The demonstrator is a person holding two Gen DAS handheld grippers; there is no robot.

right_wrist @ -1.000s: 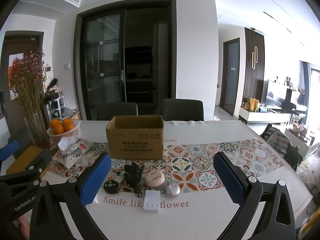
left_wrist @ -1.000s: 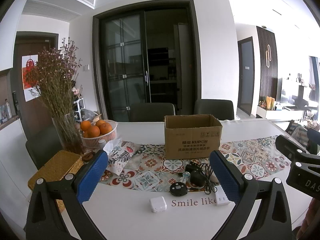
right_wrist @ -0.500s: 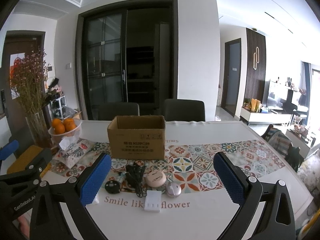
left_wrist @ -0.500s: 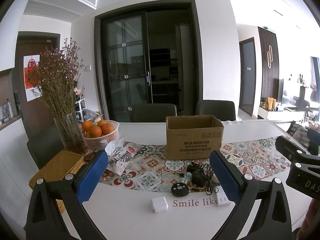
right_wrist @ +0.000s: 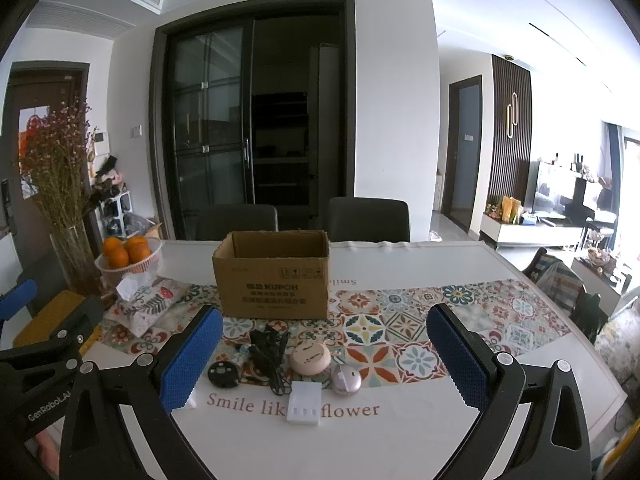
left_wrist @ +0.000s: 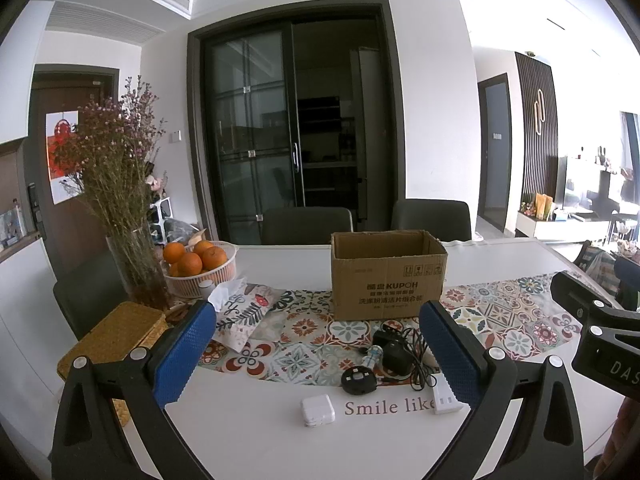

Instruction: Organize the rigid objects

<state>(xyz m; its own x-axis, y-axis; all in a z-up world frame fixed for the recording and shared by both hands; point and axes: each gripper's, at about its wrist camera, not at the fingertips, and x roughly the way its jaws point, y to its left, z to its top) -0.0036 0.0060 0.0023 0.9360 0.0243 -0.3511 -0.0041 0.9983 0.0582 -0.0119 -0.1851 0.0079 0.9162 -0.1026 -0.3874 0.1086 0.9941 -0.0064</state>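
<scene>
Several gadgets [right_wrist: 304, 364] between spread fingers [right_wrist: 192, 360]

In the left wrist view, the left gripper's right blue pad [left_wrist: 448, 352] covers part of the white power strip [left_wrist: 446, 398] and the right end of the tangle of black charger and cable [left_wrist: 400, 350]. The table print [left_wrist: 390, 406] reads only "Smile like" before that pad hides the rest. At 3 o'clock, the right gripper [left_wrist: 600, 340] is cut off by the picture's edge, so the spread of its fingers cannot be told.

In the right wrist view, the right gripper's left pad [right_wrist: 192, 360] hides most of a small white object [right_wrist: 191, 400] at 7 o'clock. The inside of the cardboard box [right_wrist: 272, 276] is hidden behind its front wall. Its smaller printed lines are too small to read.
</scene>
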